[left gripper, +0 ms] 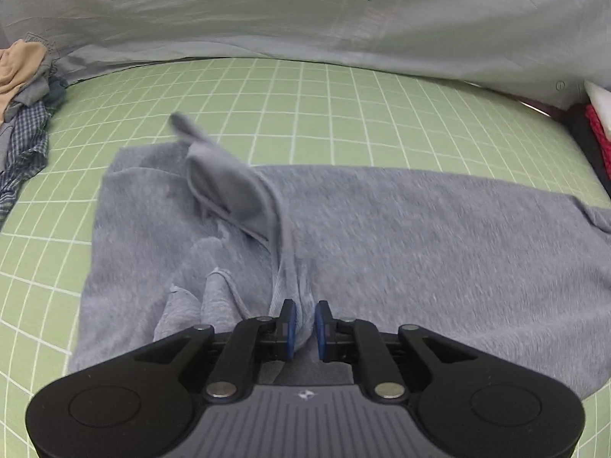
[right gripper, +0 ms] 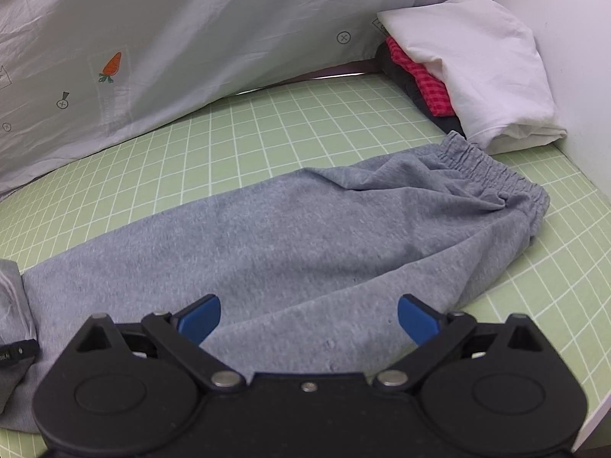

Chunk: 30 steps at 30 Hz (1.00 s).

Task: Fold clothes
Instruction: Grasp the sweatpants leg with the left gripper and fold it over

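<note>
Grey sweatpants [left gripper: 401, 236] lie spread on the green grid mat [left gripper: 267, 107]. My left gripper [left gripper: 304, 324] is shut on a bunched fold of the grey fabric, with a pocket lining [left gripper: 225, 187] and loose folds raised in front of it. In the right wrist view the sweatpants [right gripper: 305, 236] lie flat, with the elastic waistband [right gripper: 492, 175] at the far right. My right gripper [right gripper: 309, 316] is open and empty, hovering just above the near edge of the pants.
A pile of unfolded clothes [left gripper: 23, 107] sits at the mat's left edge. A stack of folded clothes [right gripper: 466, 65], white on top of red, sits at the far right by a white wall. A grey carrot-print sheet [right gripper: 152, 57] hangs behind the mat.
</note>
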Tool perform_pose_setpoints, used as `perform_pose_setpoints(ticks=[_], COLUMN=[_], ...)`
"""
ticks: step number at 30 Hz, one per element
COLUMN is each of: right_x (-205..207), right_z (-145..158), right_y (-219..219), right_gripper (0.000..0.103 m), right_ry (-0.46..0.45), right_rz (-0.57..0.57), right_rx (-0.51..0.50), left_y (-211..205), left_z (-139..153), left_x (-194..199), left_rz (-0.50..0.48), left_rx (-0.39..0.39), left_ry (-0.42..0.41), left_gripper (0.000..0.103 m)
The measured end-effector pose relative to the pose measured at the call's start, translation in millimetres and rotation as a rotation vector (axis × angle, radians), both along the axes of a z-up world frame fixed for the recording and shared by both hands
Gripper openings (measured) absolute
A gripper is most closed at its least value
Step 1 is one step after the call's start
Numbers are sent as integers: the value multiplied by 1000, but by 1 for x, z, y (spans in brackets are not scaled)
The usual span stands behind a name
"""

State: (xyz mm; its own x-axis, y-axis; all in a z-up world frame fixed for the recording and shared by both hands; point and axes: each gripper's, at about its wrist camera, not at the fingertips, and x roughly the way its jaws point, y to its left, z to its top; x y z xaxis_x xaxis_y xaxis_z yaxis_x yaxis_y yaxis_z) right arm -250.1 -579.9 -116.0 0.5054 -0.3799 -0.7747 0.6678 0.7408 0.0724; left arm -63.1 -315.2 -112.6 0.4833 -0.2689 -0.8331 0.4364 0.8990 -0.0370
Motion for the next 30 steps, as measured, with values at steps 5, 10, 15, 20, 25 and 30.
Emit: perform_pose_setpoints(ticks=[5,10,15,20,25,30], right_x=[4,15,25,27,23,13], right_z=[-5,-8,-11,-10,-10,-11], right_y=[-8,3,16,31,44,55], right_gripper=[100,100,100,100,100,100], right_ry=[6,0,0,13,41,73], right_rz=[21,34,28,30,36,67], right_rx=[27,43,64,67,63,50], left_y=[16,45,77,104,87,53], left_z=[22,51,52,33,27,18], left_x=[1,10,19,27,5,-23], left_rz=[51,105,169,194,30,-145], left_rx=[-65,-84,-50,-64,-106,-107], left_ry=[-34,-98,-98,16,51,70], left_gripper=[35,46,46,45,44,44])
